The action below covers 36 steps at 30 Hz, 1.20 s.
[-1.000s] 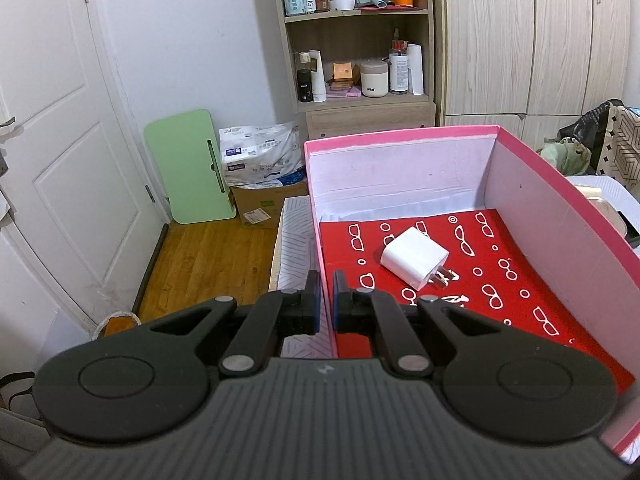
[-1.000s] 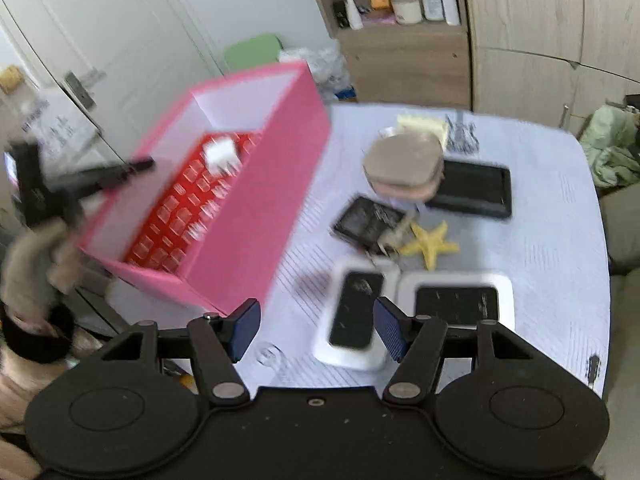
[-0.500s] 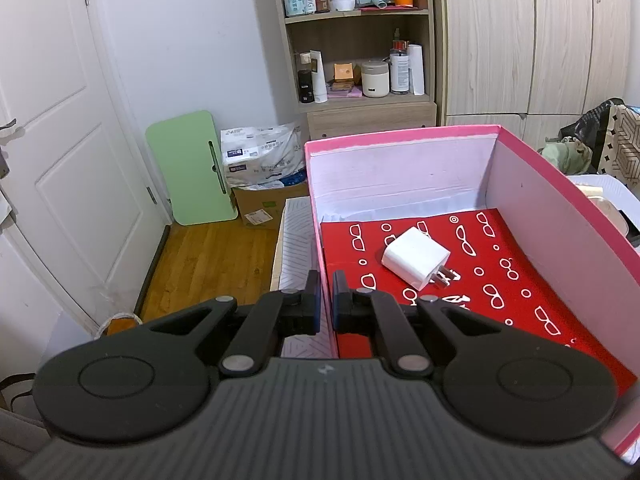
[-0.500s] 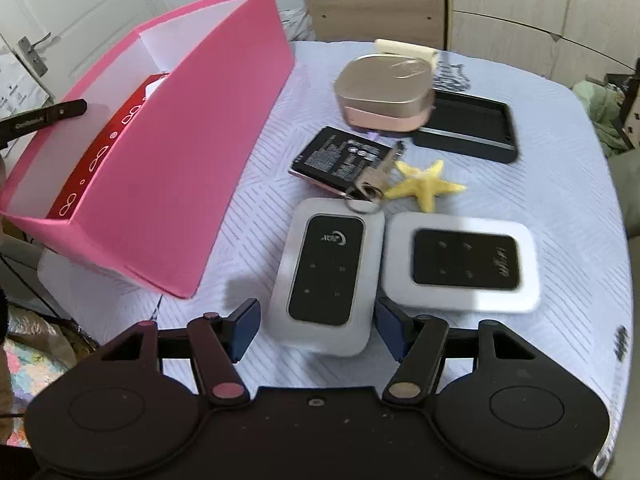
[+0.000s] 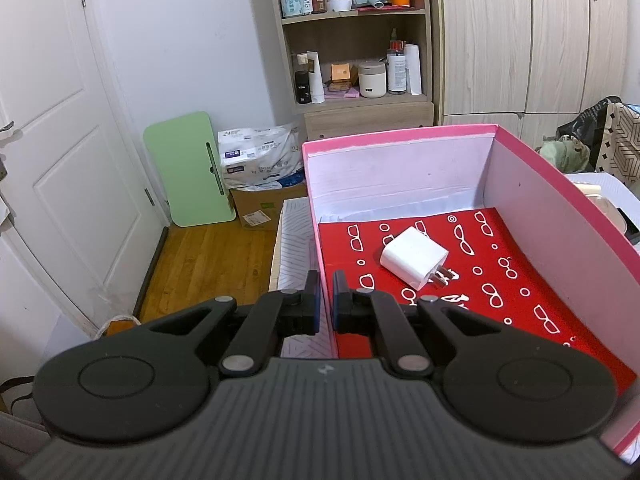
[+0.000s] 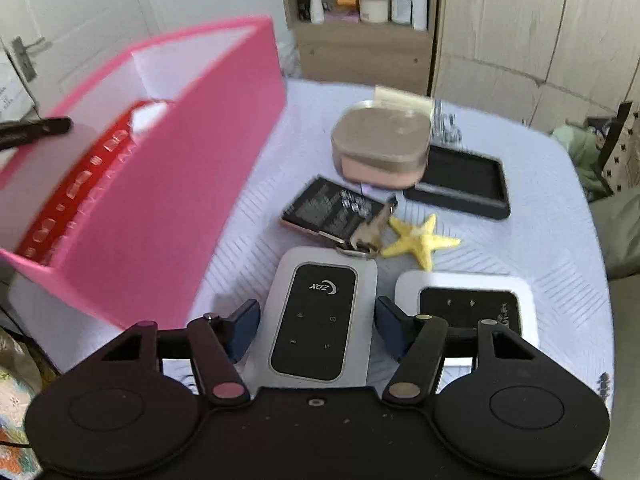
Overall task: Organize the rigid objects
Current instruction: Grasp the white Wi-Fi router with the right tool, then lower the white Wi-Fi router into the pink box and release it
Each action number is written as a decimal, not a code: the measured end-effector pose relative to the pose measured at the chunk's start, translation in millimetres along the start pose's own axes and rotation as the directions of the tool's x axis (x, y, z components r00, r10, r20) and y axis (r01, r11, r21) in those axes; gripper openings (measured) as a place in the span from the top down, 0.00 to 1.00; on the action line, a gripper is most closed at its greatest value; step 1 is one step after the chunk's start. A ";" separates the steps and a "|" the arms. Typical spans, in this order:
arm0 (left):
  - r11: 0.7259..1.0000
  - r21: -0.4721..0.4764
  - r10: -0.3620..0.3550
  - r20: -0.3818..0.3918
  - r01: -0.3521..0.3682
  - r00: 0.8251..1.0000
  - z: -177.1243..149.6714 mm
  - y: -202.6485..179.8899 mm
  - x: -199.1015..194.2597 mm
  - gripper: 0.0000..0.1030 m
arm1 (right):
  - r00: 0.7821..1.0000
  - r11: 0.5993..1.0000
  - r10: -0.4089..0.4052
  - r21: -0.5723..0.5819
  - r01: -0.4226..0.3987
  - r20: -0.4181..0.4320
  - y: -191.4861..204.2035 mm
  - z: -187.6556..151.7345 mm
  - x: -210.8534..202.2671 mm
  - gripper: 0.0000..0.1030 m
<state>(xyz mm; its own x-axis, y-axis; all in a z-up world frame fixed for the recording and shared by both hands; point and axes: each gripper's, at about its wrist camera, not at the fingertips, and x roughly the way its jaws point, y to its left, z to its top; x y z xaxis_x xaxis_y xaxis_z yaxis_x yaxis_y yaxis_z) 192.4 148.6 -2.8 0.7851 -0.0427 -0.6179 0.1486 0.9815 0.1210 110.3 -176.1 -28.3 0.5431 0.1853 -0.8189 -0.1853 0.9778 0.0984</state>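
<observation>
A pink box [image 5: 400, 136] with a red patterned floor holds a white charger plug [image 5: 414, 262]. My left gripper [image 5: 323, 306] is shut on the box's left wall [image 5: 316, 216] at its near end. In the right wrist view the box [image 6: 160, 184] stands at the left of the table. My right gripper [image 6: 316, 322] is open, its fingers on either side of a white pocket router [image 6: 316, 316] with a black face. A second white router [image 6: 464, 304] lies just to the right.
On the pale tablecloth lie a yellow starfish [image 6: 420, 240], a key [image 6: 368, 232], a black battery pack [image 6: 332, 210], a tan case [image 6: 380, 144] and a black tray [image 6: 460, 180]. A shelf unit [image 5: 352, 40], wardrobe and door stand behind.
My right gripper has come down and forward over the table until the left router lies between its open fingers. The left gripper and box have stayed still.
</observation>
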 end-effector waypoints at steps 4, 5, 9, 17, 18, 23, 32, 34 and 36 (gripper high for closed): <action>1.000 -0.001 0.000 0.000 0.000 1.000 -0.4 1.5 0.1 0.95 | 0.998 1.000 0.001 -0.006 0.000 0.070 4.5 -0.5 -25.8 0.35; 1.000 0.000 0.000 0.000 0.000 1.000 -0.3 1.1 0.1 0.95 | 0.997 1.000 0.001 -0.012 0.000 0.078 5.4 0.9 -28.9 0.35; 1.000 0.000 0.000 0.001 0.000 1.000 0.0 0.4 -0.1 0.95 | 0.993 1.000 -0.015 -0.008 0.016 0.113 4.7 8.1 -39.5 0.35; 1.000 0.007 0.004 -0.001 -0.004 1.000 0.7 -1.3 -0.3 0.95 | 0.959 0.986 0.144 -0.122 -0.117 0.244 40.9 53.5 -84.5 0.35; 1.000 0.004 0.002 -0.001 -0.002 1.000 0.7 -1.1 -0.4 0.95 | 0.954 0.977 0.186 -0.150 -0.153 0.235 48.2 59.8 -83.8 0.35; 1.000 -0.005 -0.006 0.003 0.006 1.000 0.8 0.2 -1.0 0.95 | 0.948 0.946 0.286 -0.198 -0.256 0.140 78.3 101.7 -48.5 0.35; 1.000 -0.022 -0.019 0.006 0.019 1.000 0.4 1.5 0.6 0.95 | 0.901 0.910 0.411 0.009 -0.413 -0.140 106.9 141.7 54.8 0.35; 1.000 -0.018 -0.017 0.007 0.018 1.000 0.0 1.1 0.7 0.95 | 0.886 0.901 0.433 0.051 -0.431 -0.167 107.4 139.6 71.0 0.35; 1.000 -0.015 -0.016 0.006 0.017 1.000 -0.1 0.9 1.0 0.95 | 0.867 0.886 0.463 0.088 -0.454 -0.185 107.6 139.9 81.7 0.35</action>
<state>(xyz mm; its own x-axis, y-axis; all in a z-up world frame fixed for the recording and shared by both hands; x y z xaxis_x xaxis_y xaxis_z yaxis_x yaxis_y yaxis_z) 193.3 149.5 -3.4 0.7863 -0.0600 -0.6149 0.1526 0.9833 0.0991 249.3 -42.0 -5.6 0.2338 0.5951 -0.7689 -0.3386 0.7911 0.5094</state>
